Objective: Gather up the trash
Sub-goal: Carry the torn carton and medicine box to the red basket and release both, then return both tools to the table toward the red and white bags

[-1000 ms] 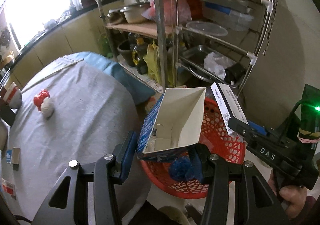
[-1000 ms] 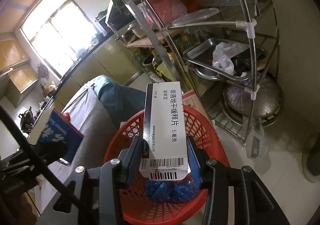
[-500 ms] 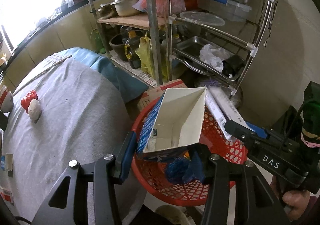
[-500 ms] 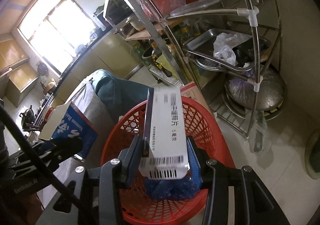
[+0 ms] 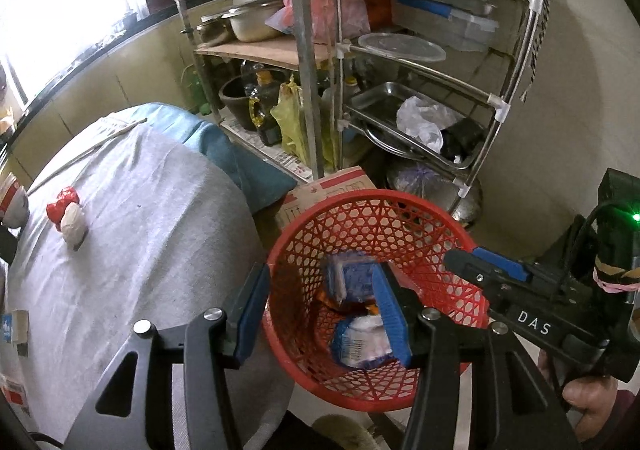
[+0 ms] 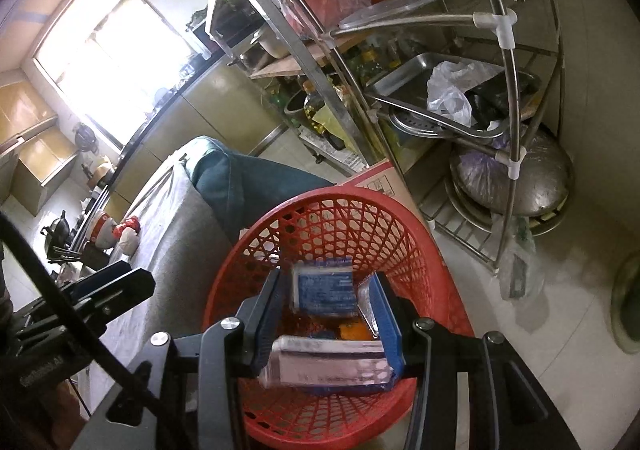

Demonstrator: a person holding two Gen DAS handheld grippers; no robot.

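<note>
1. Left wrist: left gripper (image 5: 320,314) hangs spread and empty over the basket (image 5: 304,217); blue carton (image 5: 352,282) lies inside it.
2. Right wrist: right gripper (image 6: 326,316) spread, empty; pill box (image 6: 328,370) lies in the basket (image 6: 420,230). Light, crushable card: pinch flat faces.

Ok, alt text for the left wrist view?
The left gripper hangs open above a red basket holding a blue carton and other packaging. A grey-clothed table lies left, the right gripper reaches in from the right, and a metal rack stands behind.
</note>
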